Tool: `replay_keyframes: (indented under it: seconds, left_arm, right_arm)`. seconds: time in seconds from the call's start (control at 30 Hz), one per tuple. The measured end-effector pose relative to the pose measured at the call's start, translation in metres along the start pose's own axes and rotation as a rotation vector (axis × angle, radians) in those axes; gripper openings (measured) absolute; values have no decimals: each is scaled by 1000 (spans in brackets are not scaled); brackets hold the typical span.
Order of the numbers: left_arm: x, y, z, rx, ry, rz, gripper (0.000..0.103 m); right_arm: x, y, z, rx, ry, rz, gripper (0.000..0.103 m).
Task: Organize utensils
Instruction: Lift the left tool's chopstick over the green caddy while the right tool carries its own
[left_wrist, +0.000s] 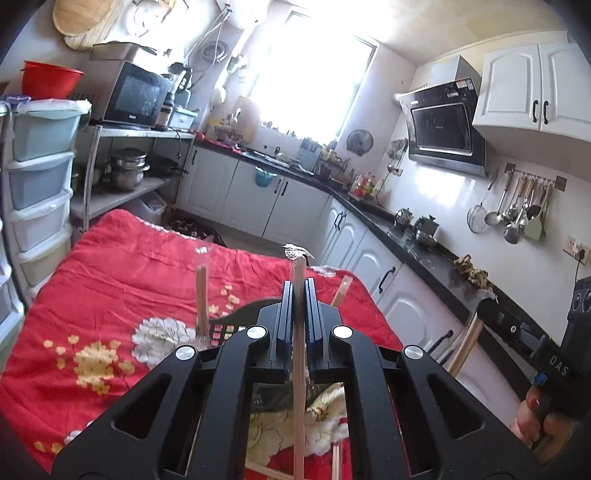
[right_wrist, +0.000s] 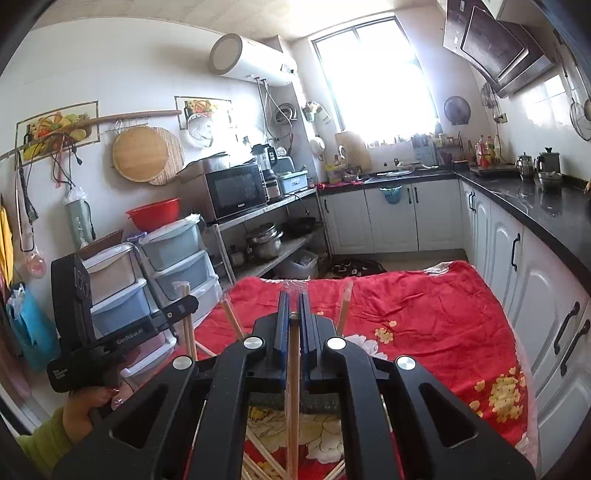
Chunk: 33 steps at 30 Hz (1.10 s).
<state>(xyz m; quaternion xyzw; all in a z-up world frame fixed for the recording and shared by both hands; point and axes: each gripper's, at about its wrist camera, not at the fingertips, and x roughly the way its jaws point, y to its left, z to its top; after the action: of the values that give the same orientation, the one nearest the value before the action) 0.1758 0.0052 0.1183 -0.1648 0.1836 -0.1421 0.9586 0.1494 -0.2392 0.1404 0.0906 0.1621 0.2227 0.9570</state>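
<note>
Both tongs are clamped on wrapped chopsticks: left tongs and right tongs hold theirs near-upright.

- We see a table under a red flowered cloth, running towards twelve o'clock.
- On it a dark slotted holder stands at six o'clock.
- Loose wooden chopsticks lie beside the holder.
</note>
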Motion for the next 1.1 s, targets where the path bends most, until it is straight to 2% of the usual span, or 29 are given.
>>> replay_keyframes:
  seconds: [0.47, 0.63, 1.1]
  left_arm:
    - [5, 2, 30, -9, -94, 51, 3]
    - [6, 4, 41, -18, -153, 73, 3]
    - [21, 1, 57, 20, -271, 177, 3]
  right_arm:
    - [9, 4, 19, -20, -51, -17, 5]
    - [14, 4, 30, -24, -72, -25, 5]
    - [24, 4, 58, -52, -151, -45, 5]
